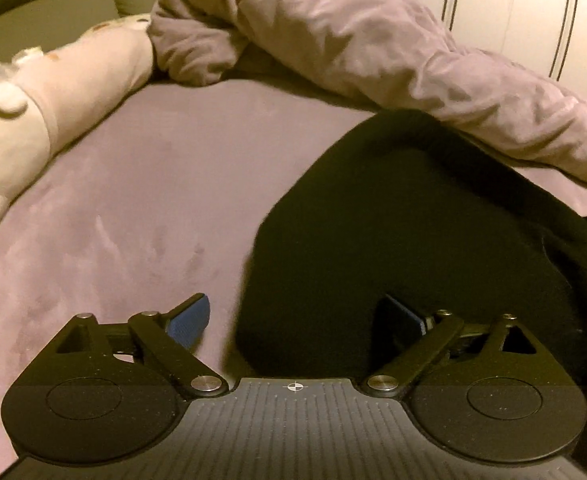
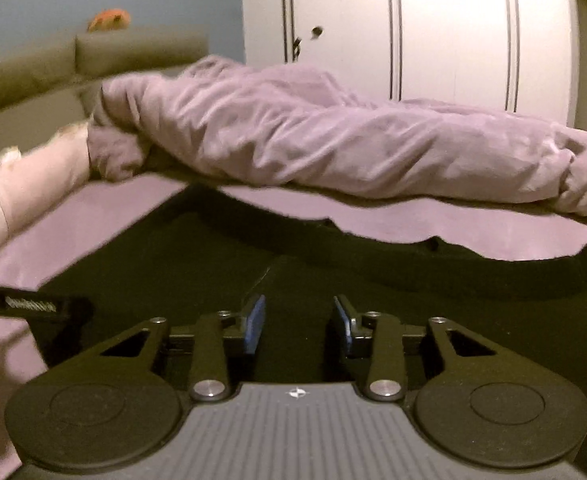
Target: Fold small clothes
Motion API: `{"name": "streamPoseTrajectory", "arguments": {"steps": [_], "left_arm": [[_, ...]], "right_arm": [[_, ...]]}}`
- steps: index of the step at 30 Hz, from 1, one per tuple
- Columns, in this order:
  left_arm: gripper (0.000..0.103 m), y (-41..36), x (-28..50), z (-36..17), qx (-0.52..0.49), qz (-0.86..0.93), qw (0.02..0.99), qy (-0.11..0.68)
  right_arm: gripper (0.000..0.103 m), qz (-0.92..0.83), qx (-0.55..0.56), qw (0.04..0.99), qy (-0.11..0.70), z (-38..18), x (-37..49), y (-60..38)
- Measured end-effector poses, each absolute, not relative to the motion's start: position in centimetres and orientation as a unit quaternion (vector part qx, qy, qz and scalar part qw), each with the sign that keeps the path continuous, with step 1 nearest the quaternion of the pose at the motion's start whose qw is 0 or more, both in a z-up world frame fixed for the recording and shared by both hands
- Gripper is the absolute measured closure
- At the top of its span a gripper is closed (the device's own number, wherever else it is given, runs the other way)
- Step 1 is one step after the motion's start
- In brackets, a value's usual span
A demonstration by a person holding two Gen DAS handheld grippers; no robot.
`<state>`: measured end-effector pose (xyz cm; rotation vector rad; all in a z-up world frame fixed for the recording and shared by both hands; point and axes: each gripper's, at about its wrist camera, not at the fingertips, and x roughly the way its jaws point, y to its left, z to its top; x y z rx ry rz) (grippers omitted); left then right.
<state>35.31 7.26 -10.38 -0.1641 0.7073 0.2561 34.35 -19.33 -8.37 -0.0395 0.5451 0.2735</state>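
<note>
black garment (image 1: 413, 232) lies flat on the purple bed (image 1: 133, 200), both left gripper (image 1: 299, 316) and right gripper (image 2: 299, 320) over it with jaws released.

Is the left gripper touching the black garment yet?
Cannot tell. In the left wrist view the open left gripper straddles the black garment's edge, but no contact or gap shows.

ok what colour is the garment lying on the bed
Black garment, plain with no visible pattern; the left wrist view shows it best.
</note>
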Motion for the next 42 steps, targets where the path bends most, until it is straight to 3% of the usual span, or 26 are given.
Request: {"name": "streamPoseTrajectory", "arguments": {"steps": [2, 4, 9, 10, 13, 16, 17, 18, 22, 25, 27, 29, 31, 34, 37, 39, 40, 41, 42], "left_arm": [[0.005, 7.6, 35.8, -10.7, -0.054, 0.132, 0.928, 0.344], [0.005, 8.3, 35.9, -10.7, -0.047, 0.149, 0.923, 0.352], [0.007, 7.0, 36.0, -8.1, -0.022, 0.115, 0.939, 0.324], [0.007, 6.4, 36.1, -7.6, -0.013, 0.098, 0.942, 0.319], [0.007, 4.3, 38.2, -6.5, 0.006, 0.043, 0.948, 0.315], [0.006, 1.9, 41.8, -6.7, 0.005, -0.039, 0.936, 0.35], [0.006, 1.0, 42.9, -7.0, 0.003, -0.066, 0.928, 0.366], [0.006, 0.0, 44.1, -7.4, 0.001, -0.097, 0.919, 0.382], [0.006, -2.0, 48.0, -8.7, -0.012, -0.108, 0.906, 0.408], [0.006, -2.5, 49.4, -8.6, -0.032, -0.117, 0.911, 0.394], [0.006, -2.9, 50.5, -9.0, -0.032, -0.098, 0.91, 0.401], [0.007, -3.3, 51.3, -9.2, -0.008, -0.062, 0.916, 0.397], [0.007, -3.1, 51.9, -9.0, -0.003, -0.057, 0.918, 0.392], [0.006, -2.5, 52.1, -8.3, -0.02, -0.072, 0.914, 0.398], [0.006, -2.5, 52.4, -7.8, -0.003, -0.078, 0.917, 0.391], [0.006, -2.9, 52.3, -7.7, 0.007, -0.077, 0.918, 0.389], [0.006, -3.0, 52.0, -7.6, 0.0, -0.089, 0.918, 0.387], [0.006, -3.2, 51.8, -7.7, -0.003, -0.101, 0.916, 0.389], [0.006, -3.6, 51.7, -8.0, 0.004, -0.113, 0.912, 0.393]], "right_arm": [[0.097, 0.123, -0.03, 0.947, 0.296, -9.6, 35.4, -19.4], [0.103, 0.093, -0.043, 0.941, 0.322, -11.4, 36.4, -20.0], [0.103, 0.08, -0.016, 0.951, 0.3, -10.1, 36.2, -22.3], [0.097, 0.068, -0.006, 0.957, 0.282, -9.5, 36.0, -23.4], [0.062, -0.012, -0.008, 0.968, 0.25, -8.0, 35.8, -27.8], [0.049, -0.09, -0.023, 0.963, 0.252, -7.6, 36.9, -33.0], [0.036, -0.103, -0.021, 0.959, 0.263, -7.6, 37.5, -34.7], [0.03, -0.111, -0.017, 0.955, 0.273, -7.6, 38.0, -36.1], [0.016, -0.116, 0.023, 0.95, 0.287, -8.0, 39.6, -40.4], [0.016, -0.075, 0.029, 0.948, 0.309, -8.9, 40.9, -40.9], [0.021, -0.05, 0.0, 0.945, 0.325, -9.8, 41.9, -39.9], [0.069, -0.05, -0.06, 0.942, 0.327, -10.4, 42.3, -38.1], [0.067, -0.084, -0.094, 0.94, 0.317, -10.4, 42.7, -37.5], [0.052, -0.121, -0.089, 0.943, 0.298, -8.8, 42.9, -37.1], [0.02, -0.057, -0.073, 0.966, 0.241, -6.6, 42.0, -35.1], [0.025, 0.011, -0.068, 0.962, 0.266, -6.3, 43.0, -33.1], [0.046, 0.04, -0.078, 0.956, 0.281, -6.6, 43.5, -31.6], [0.059, 0.067, -0.094, 0.951, 0.288, -7.1, 43.8, -30.1], [0.059, 0.082, -0.114, 0.945, 0.297, -7.6, 43.8, -28.8]]}}
